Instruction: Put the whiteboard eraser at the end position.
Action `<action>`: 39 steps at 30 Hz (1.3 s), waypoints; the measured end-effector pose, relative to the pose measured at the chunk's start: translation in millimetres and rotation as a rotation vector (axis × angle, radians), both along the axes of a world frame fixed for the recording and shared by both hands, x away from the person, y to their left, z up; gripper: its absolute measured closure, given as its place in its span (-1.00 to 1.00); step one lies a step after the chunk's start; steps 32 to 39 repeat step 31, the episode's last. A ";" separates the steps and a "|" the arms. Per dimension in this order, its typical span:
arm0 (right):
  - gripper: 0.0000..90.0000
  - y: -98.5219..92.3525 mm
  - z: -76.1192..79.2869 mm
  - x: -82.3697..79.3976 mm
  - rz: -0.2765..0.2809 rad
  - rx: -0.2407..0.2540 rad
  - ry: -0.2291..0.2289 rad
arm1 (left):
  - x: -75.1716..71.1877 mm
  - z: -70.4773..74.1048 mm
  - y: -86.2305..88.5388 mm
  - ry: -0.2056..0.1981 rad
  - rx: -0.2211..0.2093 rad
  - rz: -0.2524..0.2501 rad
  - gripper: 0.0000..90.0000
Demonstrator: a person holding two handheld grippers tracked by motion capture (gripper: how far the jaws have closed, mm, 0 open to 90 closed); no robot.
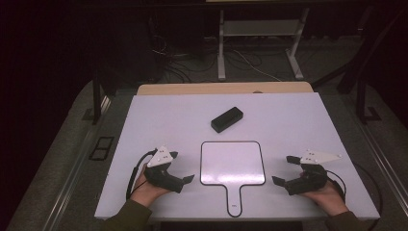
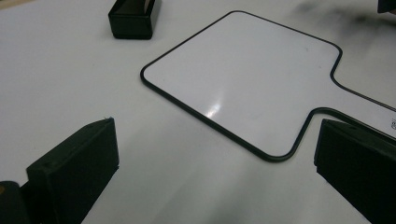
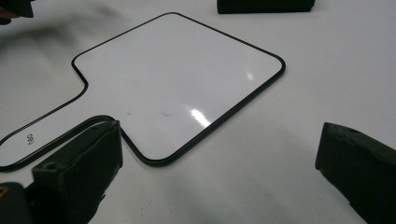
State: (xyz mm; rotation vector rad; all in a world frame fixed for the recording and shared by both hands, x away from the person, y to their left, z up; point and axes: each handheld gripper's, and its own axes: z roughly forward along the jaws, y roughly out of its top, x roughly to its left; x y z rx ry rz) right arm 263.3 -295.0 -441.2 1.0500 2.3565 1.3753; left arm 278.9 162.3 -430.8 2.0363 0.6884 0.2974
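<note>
A small whiteboard (image 1: 232,162) with a black rim and a short handle lies flat on the white table (image 1: 144,125), its handle pointing toward the person's edge. The left gripper (image 1: 181,167) rests on the table just to the left of the whiteboard, held by the person's left hand (image 1: 146,187), its jaws spread wide apart and holding nothing; in the left gripper view the board's near corner lies between the two black jaws, and one jaw sits close to the handle without clearly touching it. The right gripper (image 1: 285,169) rests to the right of the whiteboard, a little farther off, held by the right hand (image 1: 329,196), its jaws likewise spread wide and empty; in the right gripper view one jaw stands just over the rim of the board where the handle begins, though whether it touches cannot be told. A black eraser (image 1: 226,119) lies beyond the whiteboard's far edge, near it but apart, turned at a slant. The whiteboard's surface looks blank apart from faint smudges and a small mark on the handle.
</note>
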 end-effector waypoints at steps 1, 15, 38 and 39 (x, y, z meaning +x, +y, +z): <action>-1.00 0.1 -0.1 0.0 0.000 0.000 -0.001 | -1.0 -1.0 1.2 0.009 0.000 0.001 -1.00; -1.00 -0.1 -0.8 0.3 -0.002 -0.007 -0.003 | -5.6 -7.7 7.3 0.020 -0.001 0.021 -1.00; -1.00 -0.3 -2.1 1.3 -0.003 -0.013 0.001 | -4.6 -8.4 7.0 0.031 -0.002 0.020 -1.00; -1.00 -0.3 -2.1 1.3 -0.003 -0.013 0.001 | -4.6 -8.4 7.0 0.031 -0.002 0.020 -1.00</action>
